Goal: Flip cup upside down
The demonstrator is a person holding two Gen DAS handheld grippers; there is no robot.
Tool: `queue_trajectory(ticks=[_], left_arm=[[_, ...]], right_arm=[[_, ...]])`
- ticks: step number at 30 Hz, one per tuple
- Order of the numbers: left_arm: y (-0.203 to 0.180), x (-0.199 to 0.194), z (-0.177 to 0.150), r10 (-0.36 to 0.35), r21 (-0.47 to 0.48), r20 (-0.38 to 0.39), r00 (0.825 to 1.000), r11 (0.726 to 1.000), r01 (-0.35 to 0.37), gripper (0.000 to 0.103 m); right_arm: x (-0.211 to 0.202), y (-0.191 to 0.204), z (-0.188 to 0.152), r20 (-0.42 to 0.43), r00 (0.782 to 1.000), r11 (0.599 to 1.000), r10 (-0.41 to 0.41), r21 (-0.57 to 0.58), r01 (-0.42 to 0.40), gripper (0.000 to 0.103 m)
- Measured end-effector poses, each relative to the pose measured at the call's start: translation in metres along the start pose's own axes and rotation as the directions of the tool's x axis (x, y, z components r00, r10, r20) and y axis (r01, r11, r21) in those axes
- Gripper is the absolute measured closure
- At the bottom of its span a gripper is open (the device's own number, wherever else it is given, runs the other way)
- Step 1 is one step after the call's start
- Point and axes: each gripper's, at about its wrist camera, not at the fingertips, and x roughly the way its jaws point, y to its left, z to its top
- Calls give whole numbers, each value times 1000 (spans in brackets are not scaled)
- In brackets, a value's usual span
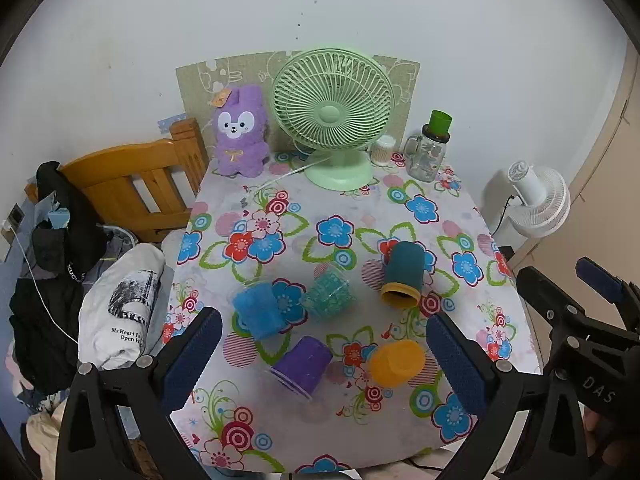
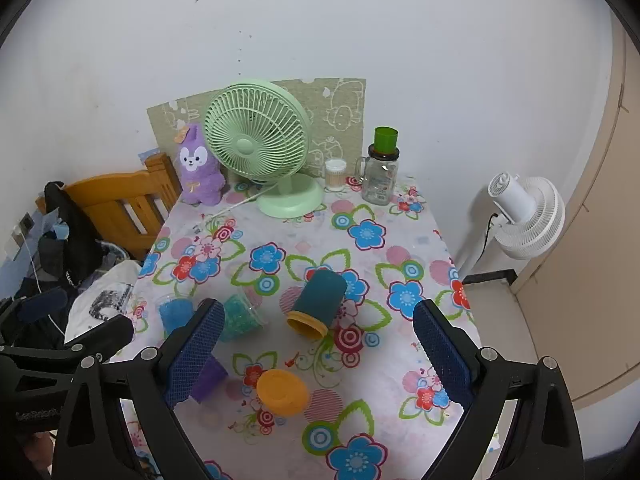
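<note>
Now | cups: five, all lying on their sides on floral table | left gripper: open | right gripper: open

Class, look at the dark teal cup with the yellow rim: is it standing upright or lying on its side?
On its side. The dark teal cup lies on the tablecloth, its yellow rim facing the cameras.

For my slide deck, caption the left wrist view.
Open left gripper above five cups lying on a floral table, green fan behind.
</note>
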Motion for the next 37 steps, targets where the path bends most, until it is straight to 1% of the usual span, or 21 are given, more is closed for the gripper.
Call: queue_trajectory(ticks=[28, 37], left_arm=[[6, 7, 0, 2, -2, -21, 1000, 1000, -2, 0], [16, 23, 0, 0, -2, -54, 999, 1000, 0, 0]], right_arm=[[10, 6, -3, -48, 999, 1000, -11, -5, 10, 6], [25, 13, -3, -89, 996, 1000, -10, -10, 9, 6]])
